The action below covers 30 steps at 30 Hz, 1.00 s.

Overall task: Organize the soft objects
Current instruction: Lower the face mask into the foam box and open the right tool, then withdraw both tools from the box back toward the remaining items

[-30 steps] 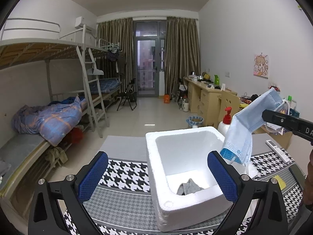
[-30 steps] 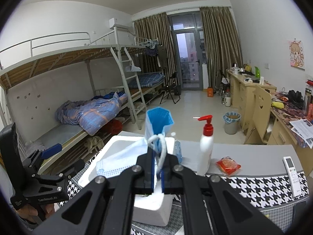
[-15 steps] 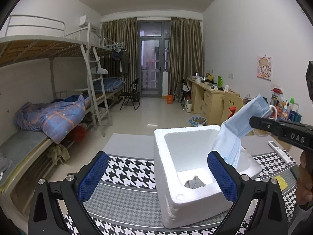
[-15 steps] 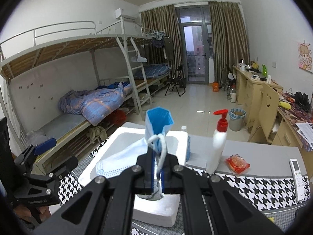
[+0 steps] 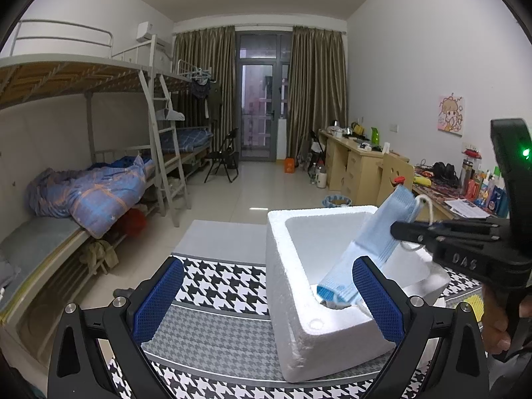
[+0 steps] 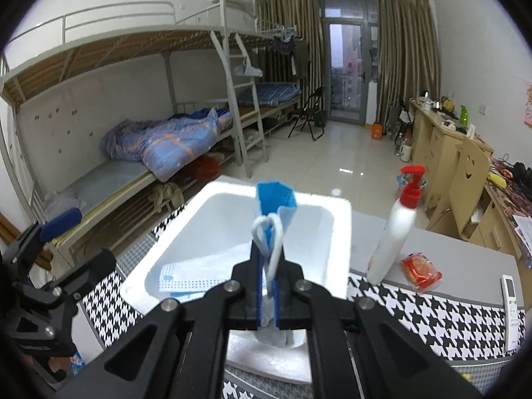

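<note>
Left gripper point(image 5: 266, 296): matte black linkage frame, two fingers tipped with blue pads point(image 5: 159, 299) carrying a fine mesh/diamond texture. Round silver screw heads at the linkage pivots, triangular cut-outs in the lower side plates. Right gripper point(image 6: 267, 294): same black frame, blue pad faces, four silver screws across the upper links. Seen from the left wrist camera, its body is a black pistol-style handle with raised "DAS" lettering on the side and a tall black block on top showing a lit green LED. A hand point(image 5: 502, 319) is partly visible at the handle; no sleeve can be made out.
</note>
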Available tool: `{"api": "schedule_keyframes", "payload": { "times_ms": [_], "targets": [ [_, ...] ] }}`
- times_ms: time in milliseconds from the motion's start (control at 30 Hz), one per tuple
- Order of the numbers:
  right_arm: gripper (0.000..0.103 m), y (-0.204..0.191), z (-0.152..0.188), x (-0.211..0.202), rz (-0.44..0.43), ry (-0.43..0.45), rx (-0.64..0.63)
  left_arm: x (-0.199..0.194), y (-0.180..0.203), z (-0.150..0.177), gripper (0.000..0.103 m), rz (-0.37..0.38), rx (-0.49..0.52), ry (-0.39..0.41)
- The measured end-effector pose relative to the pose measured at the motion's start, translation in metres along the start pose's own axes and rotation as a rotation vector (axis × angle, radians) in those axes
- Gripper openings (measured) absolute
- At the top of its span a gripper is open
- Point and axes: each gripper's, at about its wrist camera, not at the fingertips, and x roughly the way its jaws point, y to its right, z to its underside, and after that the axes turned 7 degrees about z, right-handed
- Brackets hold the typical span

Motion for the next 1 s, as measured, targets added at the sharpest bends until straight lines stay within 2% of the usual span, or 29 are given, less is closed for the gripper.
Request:
{"api": "schedule_keyframes", "payload": {
  "times_ms": [33,67,100,133,167,200,533,1000],
  "targets": [
    [0.012,-0.003,0.002,0.002,0.001,-0.007,-0.013,0.000,0.000,0.000,0.102,0.000,-0.001,0.001],
    [0.021,-0.004,0.004,0.003,0.005,-0.009,-0.017,0.000,-0.001,0.000,0.102,-0.001,-0.003,0.002],
    [0.038,-0.006,0.005,0.003,0.007,-0.015,-0.024,0.000,-0.001,0.000,0.102,-0.002,-0.002,0.003],
    [0.048,-0.007,0.007,0.004,0.004,-0.016,-0.030,-0.001,-0.001,0.000,0.102,-0.004,-0.003,0.004],
    [0.063,-0.008,0.008,0.003,0.004,-0.009,-0.033,-0.001,-0.001,0.001,0.102,-0.005,-0.004,0.006],
    [0.068,-0.008,0.009,0.000,0.008,0.003,-0.033,-0.002,-0.002,0.001,0.102,-0.005,-0.005,0.007],
    [0.068,-0.002,0.013,-0.013,0.000,0.008,-0.020,-0.009,0.000,-0.001,0.102,-0.002,-0.001,0.016],
    [0.069,0.010,0.015,-0.042,0.021,0.079,0.004,-0.019,0.018,-0.005,0.102,0.021,0.018,0.033]
  ]
}}
